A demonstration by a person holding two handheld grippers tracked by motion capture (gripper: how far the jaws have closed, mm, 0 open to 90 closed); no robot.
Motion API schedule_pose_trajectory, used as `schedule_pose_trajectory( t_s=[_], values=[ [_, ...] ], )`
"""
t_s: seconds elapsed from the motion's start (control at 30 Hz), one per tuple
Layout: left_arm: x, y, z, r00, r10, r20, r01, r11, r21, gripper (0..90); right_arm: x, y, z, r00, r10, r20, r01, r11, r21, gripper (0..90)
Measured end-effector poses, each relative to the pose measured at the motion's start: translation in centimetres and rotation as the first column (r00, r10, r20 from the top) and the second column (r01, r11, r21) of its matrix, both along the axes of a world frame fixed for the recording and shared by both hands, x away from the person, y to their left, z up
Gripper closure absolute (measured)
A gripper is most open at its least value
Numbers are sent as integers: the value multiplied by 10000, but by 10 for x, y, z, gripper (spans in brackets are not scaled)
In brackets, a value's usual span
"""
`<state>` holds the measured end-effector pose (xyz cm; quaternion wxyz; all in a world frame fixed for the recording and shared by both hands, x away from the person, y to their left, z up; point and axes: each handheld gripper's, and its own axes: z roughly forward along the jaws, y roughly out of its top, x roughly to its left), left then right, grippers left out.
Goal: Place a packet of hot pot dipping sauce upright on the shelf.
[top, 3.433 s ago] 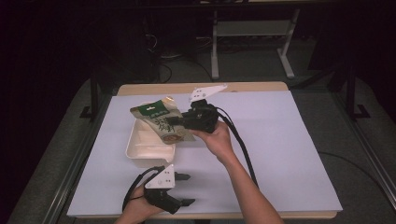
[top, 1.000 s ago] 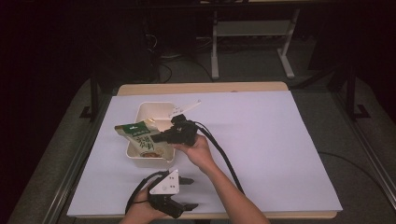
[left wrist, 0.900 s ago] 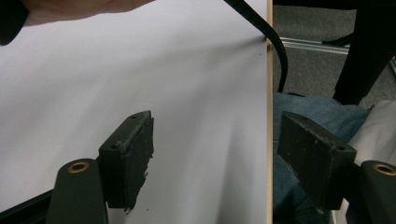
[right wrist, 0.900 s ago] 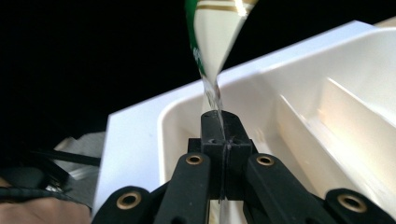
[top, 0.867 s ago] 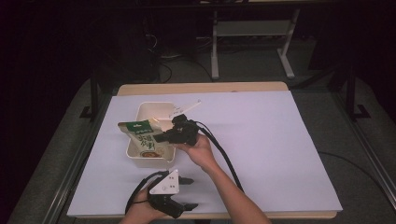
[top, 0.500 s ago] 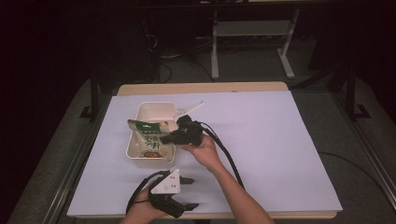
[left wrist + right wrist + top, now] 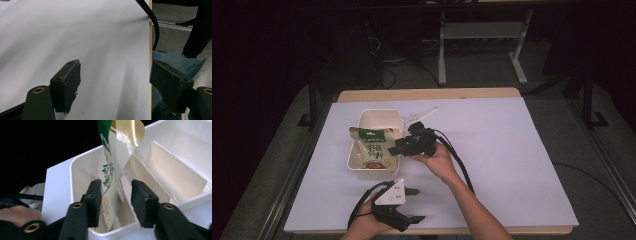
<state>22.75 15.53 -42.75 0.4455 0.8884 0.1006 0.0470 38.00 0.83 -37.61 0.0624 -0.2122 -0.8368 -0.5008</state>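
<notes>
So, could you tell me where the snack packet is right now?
In the high view the snack packet lies in the white tray, left of table centre, with the right gripper at its right edge, jaws just opening around it.

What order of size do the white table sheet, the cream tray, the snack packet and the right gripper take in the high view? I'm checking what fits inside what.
1. White table sheet, by far the largest.
2. Cream tray.
3. Snack packet, smaller than the tray.
4. Right gripper: close to the packet in size, and nearer the camera, so unsure.
</notes>
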Motion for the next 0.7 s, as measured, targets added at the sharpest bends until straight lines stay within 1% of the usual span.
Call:
schedule_pose_trajectory(
  t_s=[0.07, 0.17, 0.23, 0.4, 0.6, 0.7],
  values=[
    [1, 0, 0, 10000, 60, -25, -60, 10000, -54, 238, -1, -3, 0, 10000, -26, -20, 26, 10000, -10, 564],
    [2, 1, 0, 9999, 103, -65, -103, 9999, -12, 238, -2, -8, 1, 9999, -17, -126, 18, 10000, 87, 539],
    [2, 2, 0, 9999, 130, -52, -130, 9999, 20, 238, -3, -11, 1, 10000, -30, -86, 30, 10000, 12, 529],
    [3, 3, 0, 9997, 232, -56, -232, 9997, -35, 235, -4, -18, 3, 10000, -56, -38, 56, 10000, -3, 500],
    [3, 2, -1, 9995, 295, -74, -295, 9996, 3, 230, -6, -30, 5, 9999, -77, -155, 78, 9999, 85, 464],
    [3, 2, 0, 9995, 294, -73, -294, 9996, -1, 230, -7, -37, 5, 9997, -154, -207, 154, 9999, 16, 437]
  ],
)
